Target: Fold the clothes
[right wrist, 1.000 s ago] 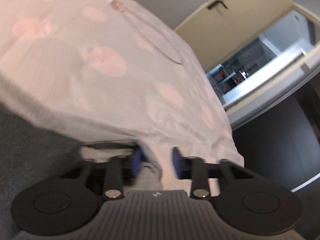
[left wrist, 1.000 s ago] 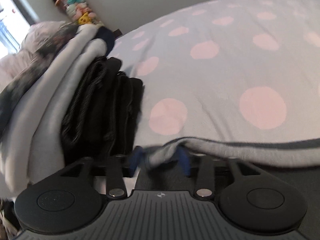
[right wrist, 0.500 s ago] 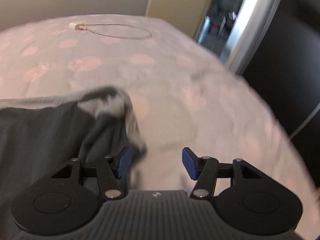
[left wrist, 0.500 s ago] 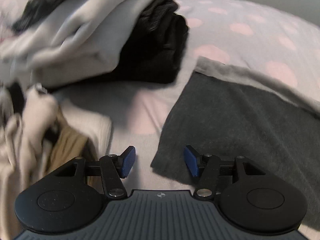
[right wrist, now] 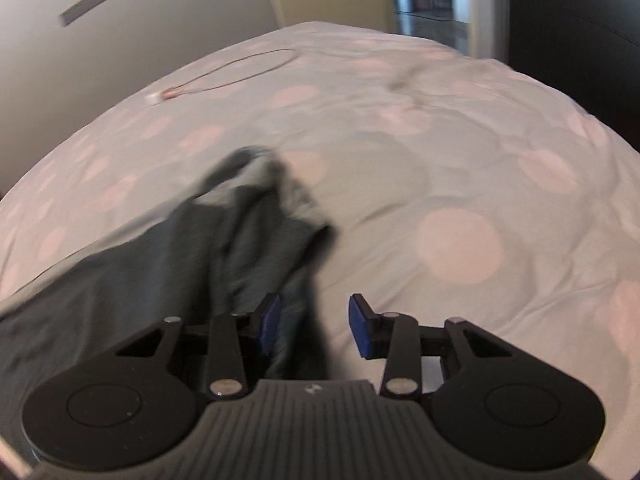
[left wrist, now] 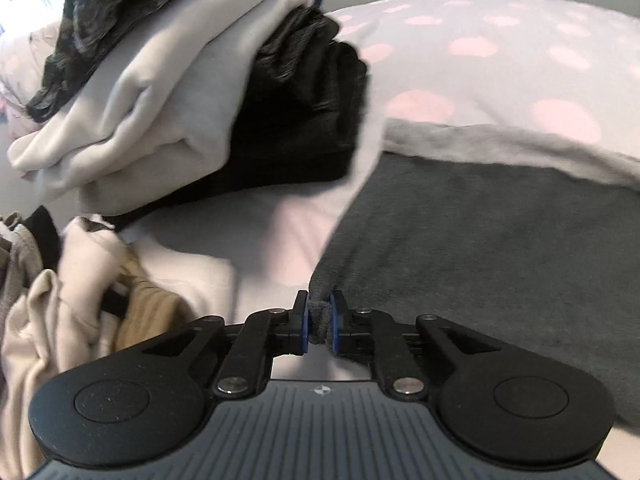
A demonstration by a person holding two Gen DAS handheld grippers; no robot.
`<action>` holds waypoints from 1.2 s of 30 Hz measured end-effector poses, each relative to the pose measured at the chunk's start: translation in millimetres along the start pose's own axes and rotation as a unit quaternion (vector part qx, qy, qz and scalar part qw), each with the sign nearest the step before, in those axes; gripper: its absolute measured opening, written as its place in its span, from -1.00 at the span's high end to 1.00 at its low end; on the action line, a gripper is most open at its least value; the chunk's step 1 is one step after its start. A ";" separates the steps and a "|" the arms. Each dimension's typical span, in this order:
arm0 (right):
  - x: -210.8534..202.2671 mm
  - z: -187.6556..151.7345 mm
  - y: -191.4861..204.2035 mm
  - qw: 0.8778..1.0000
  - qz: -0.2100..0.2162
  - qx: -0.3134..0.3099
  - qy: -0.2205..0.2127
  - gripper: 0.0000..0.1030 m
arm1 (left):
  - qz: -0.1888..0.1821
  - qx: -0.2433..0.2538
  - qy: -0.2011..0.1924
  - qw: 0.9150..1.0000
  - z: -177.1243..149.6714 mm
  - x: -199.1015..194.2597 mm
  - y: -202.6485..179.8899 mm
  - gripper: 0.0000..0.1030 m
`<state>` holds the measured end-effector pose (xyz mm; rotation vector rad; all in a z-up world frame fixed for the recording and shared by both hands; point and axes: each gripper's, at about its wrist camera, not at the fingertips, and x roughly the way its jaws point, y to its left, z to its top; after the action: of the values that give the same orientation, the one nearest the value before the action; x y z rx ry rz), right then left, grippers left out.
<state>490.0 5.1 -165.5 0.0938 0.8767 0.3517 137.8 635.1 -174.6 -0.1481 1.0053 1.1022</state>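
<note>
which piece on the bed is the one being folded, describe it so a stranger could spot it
On the pink-dotted bedspread, look right of the stacked folded pile. The dark grey garment lies flat there, one corner pinched in the left gripper. It alone is spread out, charcoal with a pale grey band along its far edge.

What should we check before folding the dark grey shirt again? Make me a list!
1. Left tool pinching a corner of the dark grey shirt: ok, it is shut on the cloth.
2. Right tool holding its corner: not ok, it is open, with bunched cloth lying between the fingers.
3. Shirt lying flat: ok in the left view, not ok in the right, where the edge is rumpled.
4. Room on the spotted bedspread ahead: ok.
5. Pile of folded clothes out of the way: ok, beside the shirt, not touching it.
6. Thin cable clear of the shirt: ok, far off.
</note>
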 end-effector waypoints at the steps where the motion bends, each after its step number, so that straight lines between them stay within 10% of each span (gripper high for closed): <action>1: -4.6 -3.7 3.5 1.000 0.009 -0.003 0.002 0.18 | -0.003 -0.001 -0.003 1.000 -1.2 -5.8 0.6 0.77; 13: -74.0 -67.7 2.5 0.995 0.048 -0.060 0.056 0.16 | -0.105 -0.028 -0.002 0.994 -51.2 -106.6 32.3 0.01; 21: -115.2 -109.4 2.1 0.990 0.095 -0.077 0.073 0.02 | -0.194 -0.061 0.109 0.973 -149.3 -166.1 40.0 -0.05; 30: -116.4 -135.6 6.2 0.988 0.076 -0.129 0.042 0.03 | -0.242 -0.096 0.141 0.955 -216.6 -187.1 42.8 -0.19; 36: -102.2 -138.5 12.9 0.990 0.077 -0.103 0.066 0.84 | -0.254 -0.097 0.187 0.944 -240.0 -185.6 38.7 -0.19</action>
<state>320.6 -26.1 -176.0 -0.0551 0.9607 0.5959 -52.3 395.9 -161.6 -0.7596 1.1090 0.7027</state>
